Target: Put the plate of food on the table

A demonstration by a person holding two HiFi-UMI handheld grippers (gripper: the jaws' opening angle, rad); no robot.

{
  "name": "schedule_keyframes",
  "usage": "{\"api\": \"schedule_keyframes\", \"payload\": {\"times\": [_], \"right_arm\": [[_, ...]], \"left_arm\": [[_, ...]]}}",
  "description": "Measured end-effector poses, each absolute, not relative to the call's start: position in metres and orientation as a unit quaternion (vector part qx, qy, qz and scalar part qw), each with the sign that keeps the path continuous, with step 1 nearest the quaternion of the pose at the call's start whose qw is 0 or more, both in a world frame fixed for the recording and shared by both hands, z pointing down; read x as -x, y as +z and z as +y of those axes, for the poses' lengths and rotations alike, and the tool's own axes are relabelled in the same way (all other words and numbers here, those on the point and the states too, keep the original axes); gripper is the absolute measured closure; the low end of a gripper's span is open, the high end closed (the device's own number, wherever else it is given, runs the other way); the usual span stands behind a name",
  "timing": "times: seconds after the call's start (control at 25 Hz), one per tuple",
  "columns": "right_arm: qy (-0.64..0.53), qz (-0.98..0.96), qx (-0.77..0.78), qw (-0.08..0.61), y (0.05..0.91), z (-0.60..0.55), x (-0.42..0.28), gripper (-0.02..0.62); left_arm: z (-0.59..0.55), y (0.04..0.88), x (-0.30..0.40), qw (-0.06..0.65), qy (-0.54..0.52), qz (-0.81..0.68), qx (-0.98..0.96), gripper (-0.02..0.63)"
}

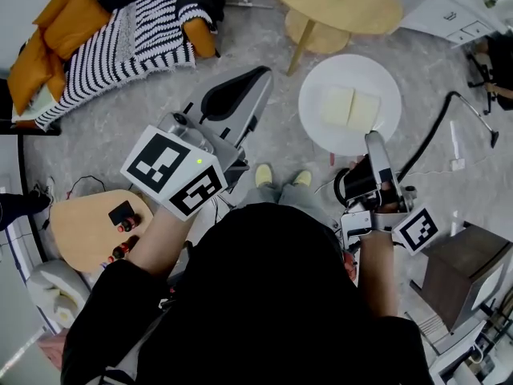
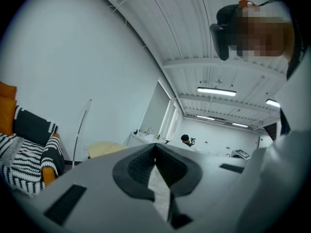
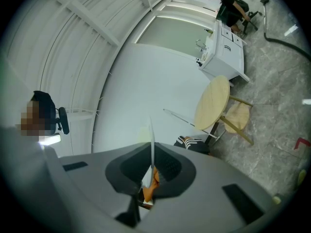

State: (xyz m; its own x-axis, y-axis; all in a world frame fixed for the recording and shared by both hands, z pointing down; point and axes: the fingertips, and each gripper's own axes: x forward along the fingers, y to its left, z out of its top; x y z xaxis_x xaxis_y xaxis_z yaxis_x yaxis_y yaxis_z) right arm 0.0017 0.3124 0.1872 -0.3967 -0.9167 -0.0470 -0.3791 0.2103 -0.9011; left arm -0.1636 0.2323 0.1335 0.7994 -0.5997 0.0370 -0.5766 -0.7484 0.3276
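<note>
The right claw (image 1: 373,141) pinches the near rim of the plate (image 1: 353,69), held in the air just short of the round bench (image 1: 341,2); the left claw (image 1: 258,79) is closed, empty. The plate is probably stiff, slick and breakable (the food (image 1: 351,107) could slide), so keep it level.

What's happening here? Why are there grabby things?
A person holds tongs in each hand. The right tongs pinch the rim of a white plate carrying two pale slices of food, up above the floor. The round wooden table is ahead, and the plate isn't on it yet. The left tongs are shut and empty.
</note>
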Motion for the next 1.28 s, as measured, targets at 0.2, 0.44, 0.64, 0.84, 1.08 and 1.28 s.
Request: {"api": "schedule_keyframes", "payload": {"times": [0.2,0.44,0.64,0.84,1.08,1.28], "right_arm": [[-0.434,0.711,0.461,0.307,0.187,0.313,0.003,0.578],[-0.425,0.715,0.463,0.306,0.179,0.312,0.005,0.577],[-0.42,0.715,0.466,0.308,0.177,0.313,0.002,0.578],[-0.419,0.717,0.464,0.309,0.176,0.316,-0.001,0.577],[-0.427,0.725,0.448,0.303,0.177,0.304,0.006,0.578],[-0.431,0.725,0.442,0.304,0.179,0.291,0.003,0.578]], "left_arm": [[0.23,0.136,0.17,0.168,-0.039,-0.313,-0.934,0.599],[0.228,0.132,0.176,0.167,-0.046,-0.312,-0.934,0.599],[0.229,0.132,0.176,0.173,-0.054,-0.308,-0.934,0.6],[0.232,0.13,0.178,0.172,-0.06,-0.314,-0.932,0.599],[0.229,0.131,0.188,0.172,-0.053,-0.334,-0.925,0.599],[0.216,0.132,0.186,0.169,-0.047,-0.34,-0.924,0.599]]}}
